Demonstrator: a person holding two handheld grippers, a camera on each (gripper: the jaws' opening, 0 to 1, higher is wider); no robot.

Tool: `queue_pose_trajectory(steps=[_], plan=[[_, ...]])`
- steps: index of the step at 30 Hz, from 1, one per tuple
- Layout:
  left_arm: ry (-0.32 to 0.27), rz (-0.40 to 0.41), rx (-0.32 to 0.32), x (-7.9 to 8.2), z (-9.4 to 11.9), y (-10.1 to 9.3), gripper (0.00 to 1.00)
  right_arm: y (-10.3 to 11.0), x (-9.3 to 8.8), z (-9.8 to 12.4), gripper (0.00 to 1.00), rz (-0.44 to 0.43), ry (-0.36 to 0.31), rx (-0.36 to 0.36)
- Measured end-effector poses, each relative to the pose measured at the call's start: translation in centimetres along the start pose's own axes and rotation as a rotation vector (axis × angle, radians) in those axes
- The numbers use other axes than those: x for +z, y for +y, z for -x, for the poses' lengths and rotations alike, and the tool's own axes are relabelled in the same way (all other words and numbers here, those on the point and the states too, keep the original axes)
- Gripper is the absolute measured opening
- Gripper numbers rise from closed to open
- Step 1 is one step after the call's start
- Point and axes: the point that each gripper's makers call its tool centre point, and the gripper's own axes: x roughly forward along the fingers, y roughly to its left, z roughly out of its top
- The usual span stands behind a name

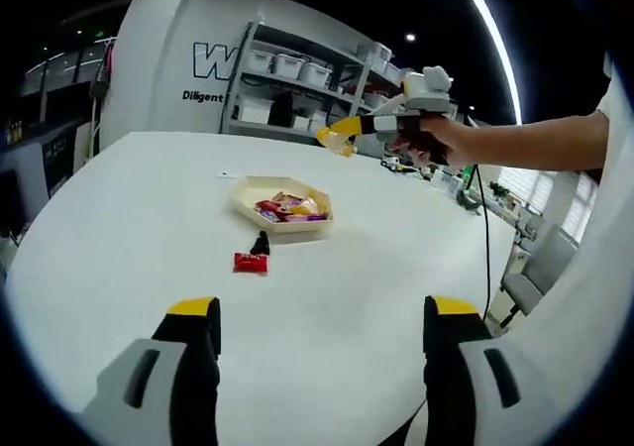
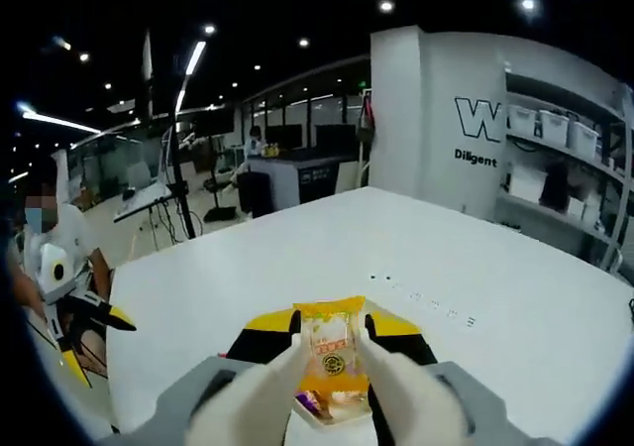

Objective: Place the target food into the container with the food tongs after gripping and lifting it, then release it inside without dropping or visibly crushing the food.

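In the right gripper view my right gripper (image 2: 333, 339) is shut on an orange-yellow snack packet (image 2: 332, 359), held upright between two white tong arms above the white table (image 2: 475, 268). The left gripper view shows that same gripper (image 1: 340, 137) held in a hand, high above the table's far side, past a beige container (image 1: 245, 194) with several coloured snacks in it. My left gripper (image 1: 322, 309) stands open over the near table with nothing between its yellow-tipped jaws; it also appears at the left of the right gripper view (image 2: 97, 343).
A red packet (image 1: 250, 262) and a small black item (image 1: 260, 243) lie on the table just in front of the container. Shelves with white bins (image 1: 297, 69) stand behind the table. A person (image 2: 54, 233) is at the table's edge.
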Motion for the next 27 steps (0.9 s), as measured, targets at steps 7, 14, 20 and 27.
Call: queue_pose_trajectory(steps=[7,14,20,27], plan=[[-0.005,0.010,0.011,-0.13,0.33,0.26,0.83,-0.25,0.34,-0.03,0.21,0.004,-0.009,-0.016],[-0.005,0.010,0.009,-0.15,0.30,0.24,0.83,0.03,0.39,0.08,0.21,0.008,-0.012,-0.015],[-0.004,0.009,0.008,-0.15,0.35,0.19,0.83,-0.32,0.38,0.03,0.22,0.003,-0.014,-0.018],[-0.005,0.012,0.013,-0.10,0.48,0.42,0.83,-0.75,0.63,0.07,0.22,0.008,-0.028,-0.029]])
